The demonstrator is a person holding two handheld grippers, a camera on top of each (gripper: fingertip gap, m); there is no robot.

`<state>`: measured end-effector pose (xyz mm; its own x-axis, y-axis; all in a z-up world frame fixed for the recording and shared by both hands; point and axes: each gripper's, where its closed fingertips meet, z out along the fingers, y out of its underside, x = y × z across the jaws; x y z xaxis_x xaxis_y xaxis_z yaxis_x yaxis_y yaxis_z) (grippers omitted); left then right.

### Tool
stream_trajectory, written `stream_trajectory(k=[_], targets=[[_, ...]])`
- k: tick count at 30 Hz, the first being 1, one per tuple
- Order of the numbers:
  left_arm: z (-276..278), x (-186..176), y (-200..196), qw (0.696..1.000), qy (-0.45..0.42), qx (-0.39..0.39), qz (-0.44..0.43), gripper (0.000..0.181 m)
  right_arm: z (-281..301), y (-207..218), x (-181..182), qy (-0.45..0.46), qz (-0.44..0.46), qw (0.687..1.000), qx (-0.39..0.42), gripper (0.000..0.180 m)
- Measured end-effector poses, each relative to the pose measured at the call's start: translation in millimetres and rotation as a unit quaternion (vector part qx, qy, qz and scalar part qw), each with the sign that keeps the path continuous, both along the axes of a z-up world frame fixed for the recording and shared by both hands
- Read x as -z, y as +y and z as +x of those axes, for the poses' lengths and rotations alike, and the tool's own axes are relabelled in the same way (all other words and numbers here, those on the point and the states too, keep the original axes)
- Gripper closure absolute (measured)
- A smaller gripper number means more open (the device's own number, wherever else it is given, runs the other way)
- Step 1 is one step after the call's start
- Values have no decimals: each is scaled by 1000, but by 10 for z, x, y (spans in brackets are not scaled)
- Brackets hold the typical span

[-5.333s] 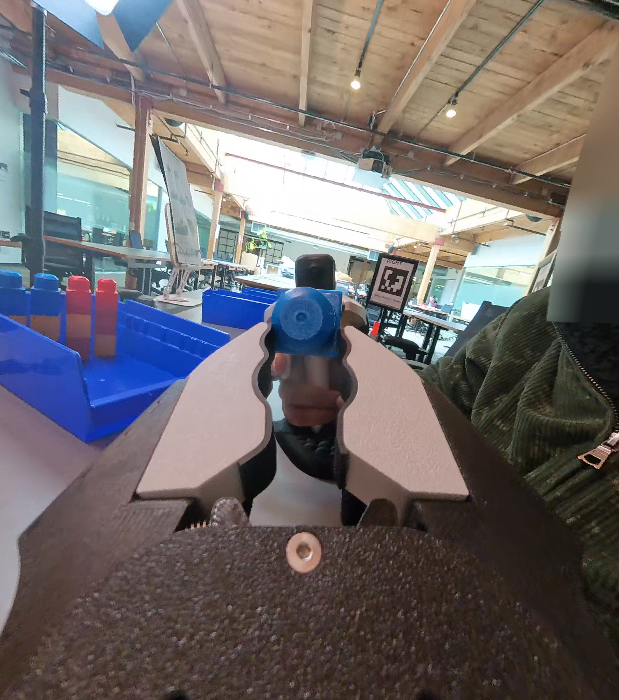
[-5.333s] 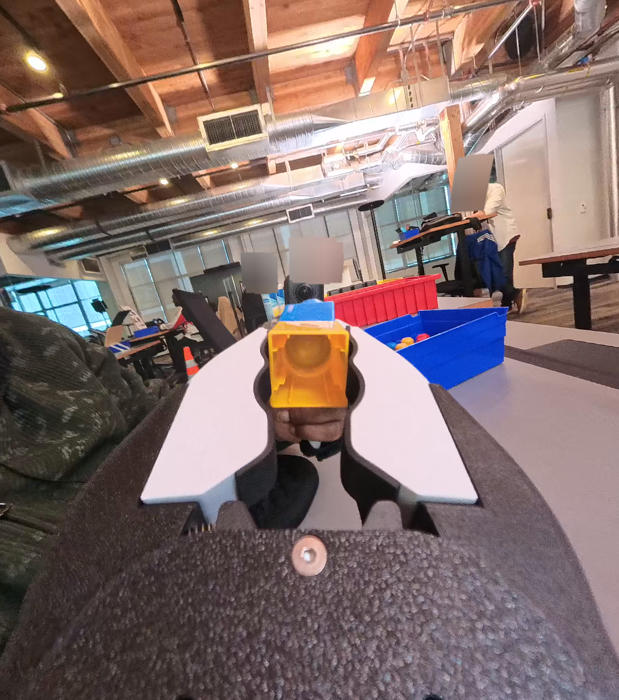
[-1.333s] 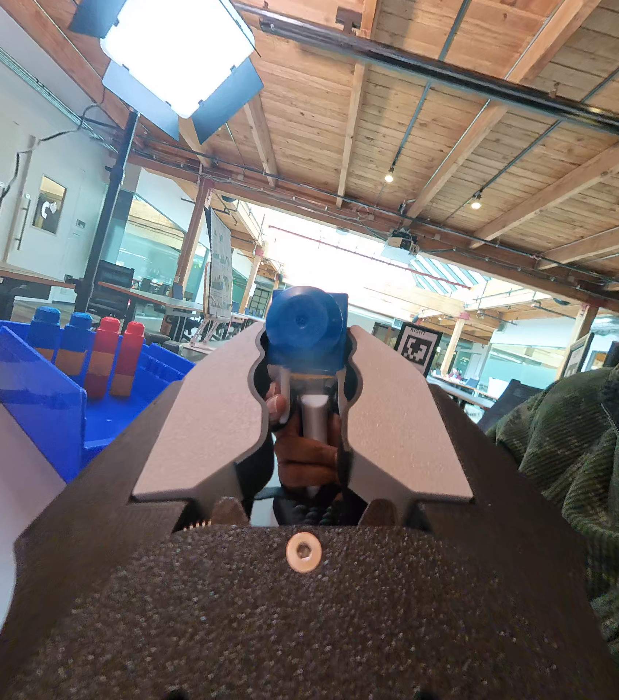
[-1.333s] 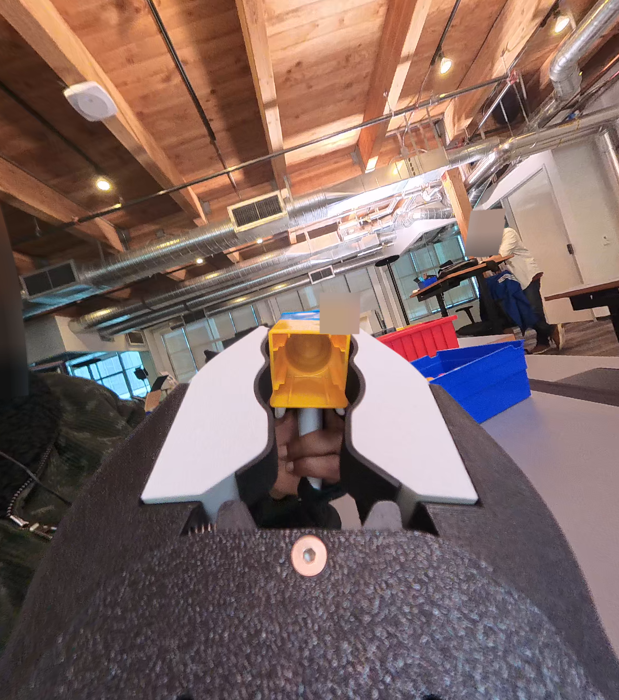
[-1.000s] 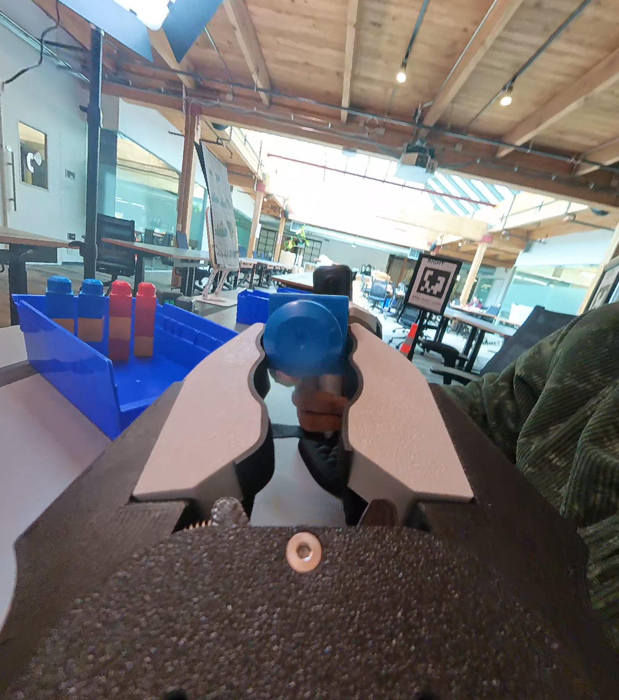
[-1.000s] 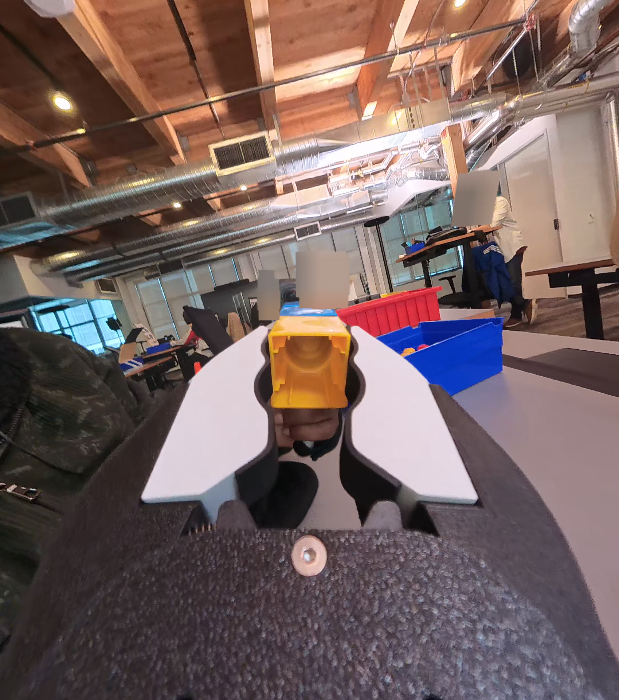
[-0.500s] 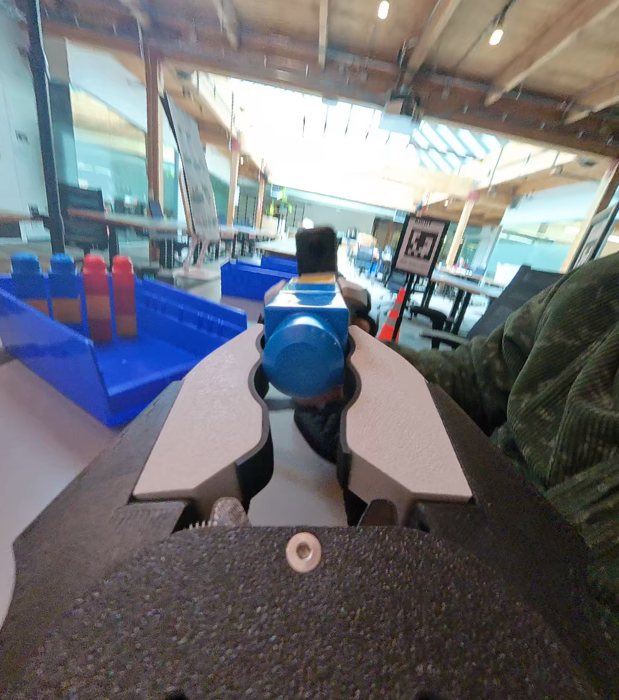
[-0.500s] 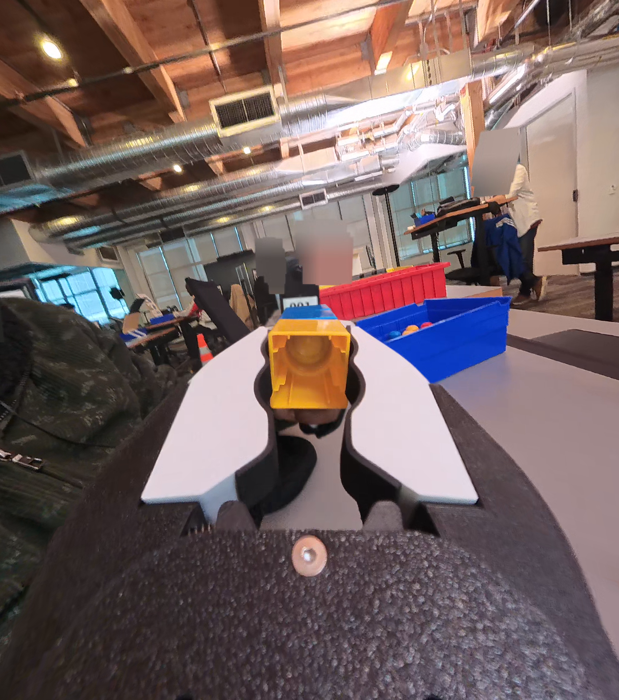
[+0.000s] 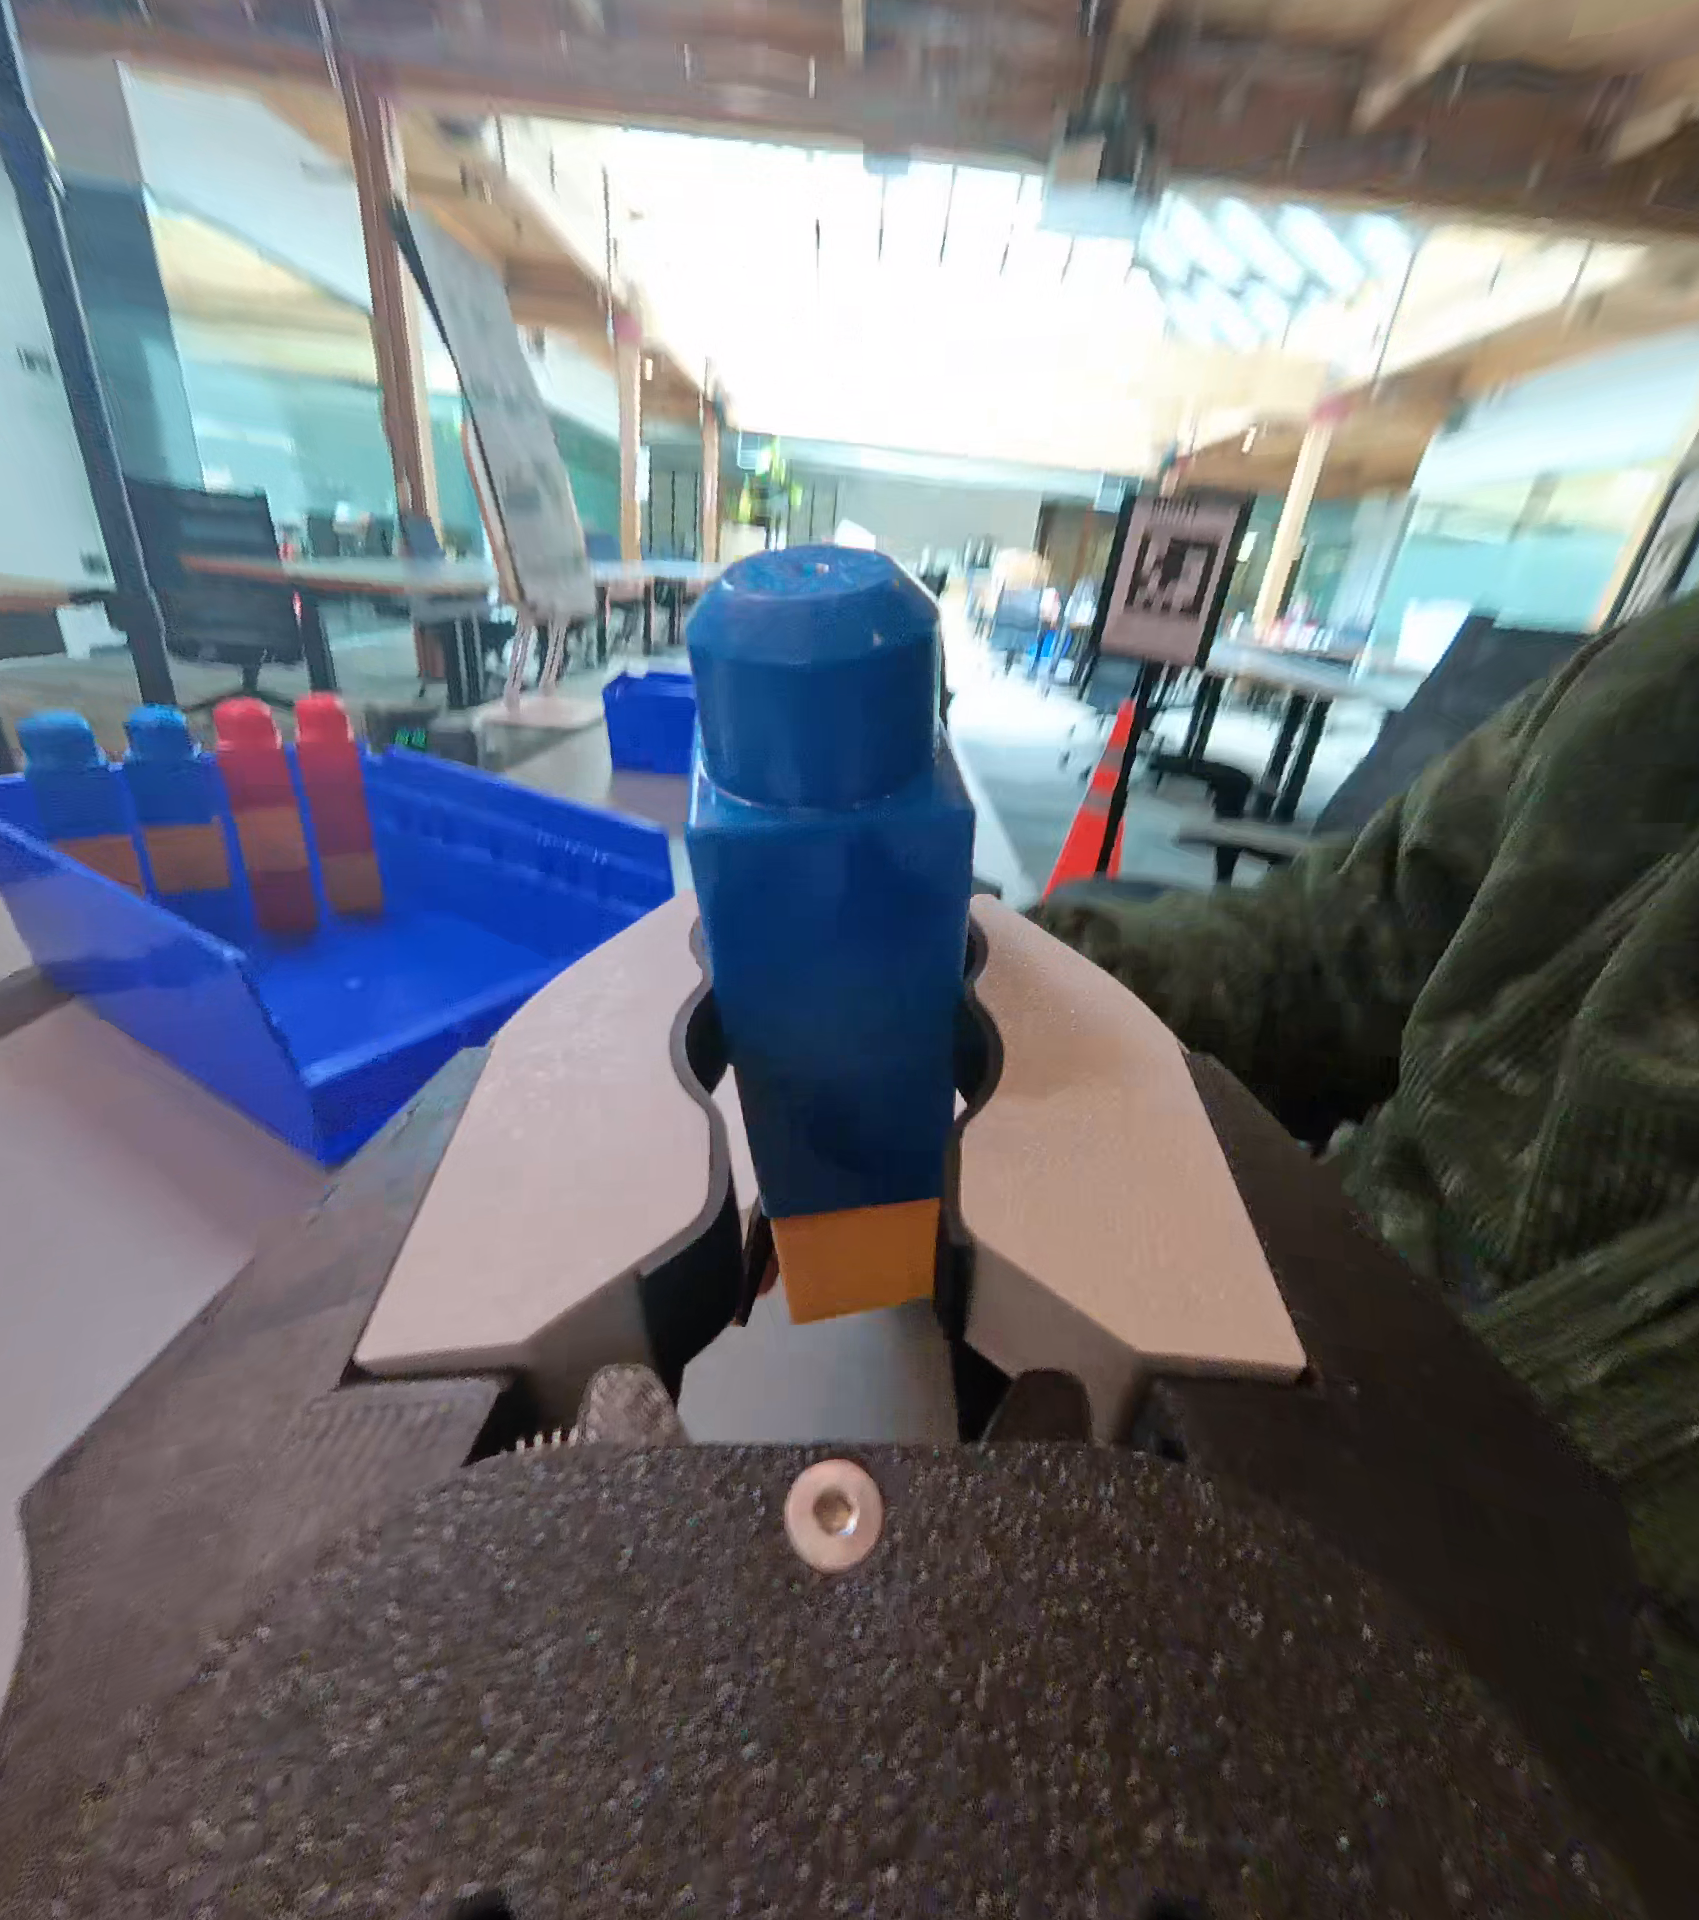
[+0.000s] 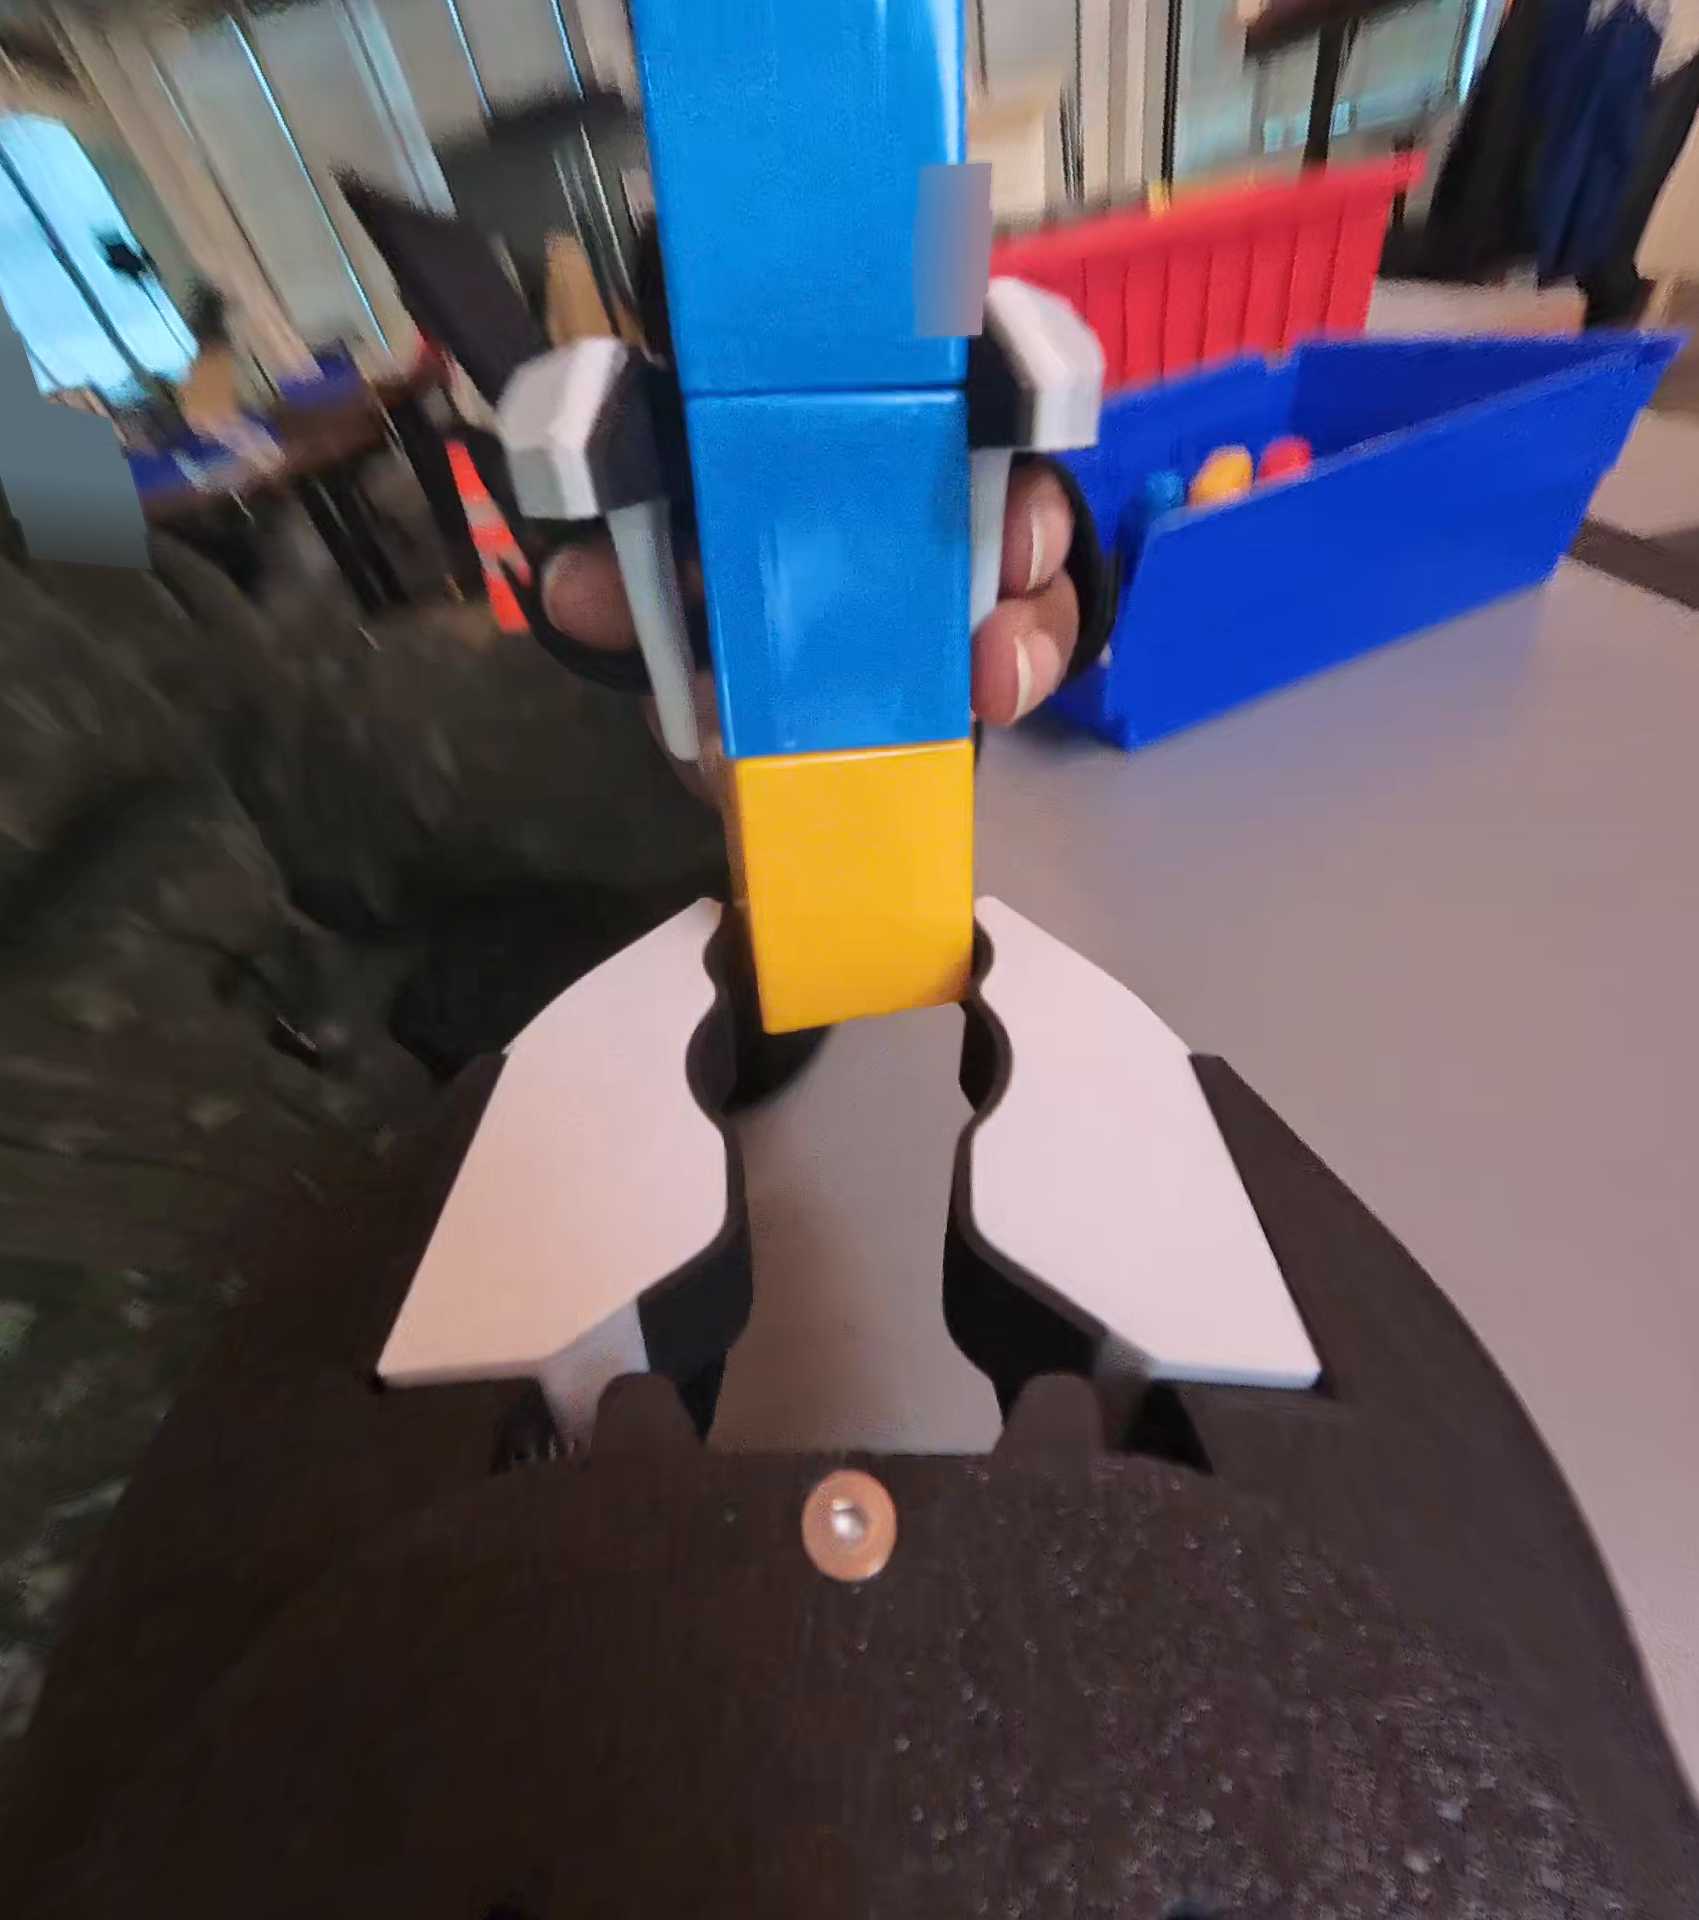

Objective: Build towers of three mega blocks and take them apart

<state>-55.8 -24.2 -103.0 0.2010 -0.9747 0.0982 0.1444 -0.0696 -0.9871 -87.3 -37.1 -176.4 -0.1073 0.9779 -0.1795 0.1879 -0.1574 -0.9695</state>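
Grey tabletop [image 10: 1344, 935], open office: blue-blue-yellow tower [image 10: 840, 582] clamped by left gripper [image 9: 832, 997], right gripper [image 10: 845, 966] nipping yellow end w/ tips only — slip risk.

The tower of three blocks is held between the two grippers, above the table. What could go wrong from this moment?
1. The right gripper meets the yellow plastic block only at its fingertips; whether it grips is unclear, so that block may twist off.
2. The left gripper alone clamps the blue plastic blocks above the grey table; a loose joint could drop the yellow block.
3. Both views show motion blur; a fast swing might hit the blue plastic bin of finished towers.
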Motion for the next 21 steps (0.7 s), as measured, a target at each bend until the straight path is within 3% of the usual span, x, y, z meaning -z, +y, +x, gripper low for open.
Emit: stream_trajectory(k=[3, 5, 9, 14, 16, 17, 21], targets=[[16, 152, 36, 998, 66, -19, 10, 140, 51, 60, 111, -48, 46, 998, 13, 134], [-22, 281, 112, 991, 121, -44, 18, 140, 141, 137, 1, -34, 52, 998, 28, 119], [-62, 743, 224, 958, 274, -81, 35, 140, 325, 254, -351, 27, 95, 993, 66, 121], [67, 1128, 142, 921, 380, -64, 60, 140, 260, 139, -320, 14, 135, 989, 55, 124], [90, 1204, 105, 912, 401, -58, 70, 140, 215, 85, -250, -2, 150, 988, 45, 130], [100, 1214, 87, 911, 402, -53, 72, 140, 209, 62, -199, -17, 159, 986, 38, 147], [141, 1072, 75, 931, 351, -49, 89, 140, 249, 47, -227, -29, 172, 984, 38, 150]])
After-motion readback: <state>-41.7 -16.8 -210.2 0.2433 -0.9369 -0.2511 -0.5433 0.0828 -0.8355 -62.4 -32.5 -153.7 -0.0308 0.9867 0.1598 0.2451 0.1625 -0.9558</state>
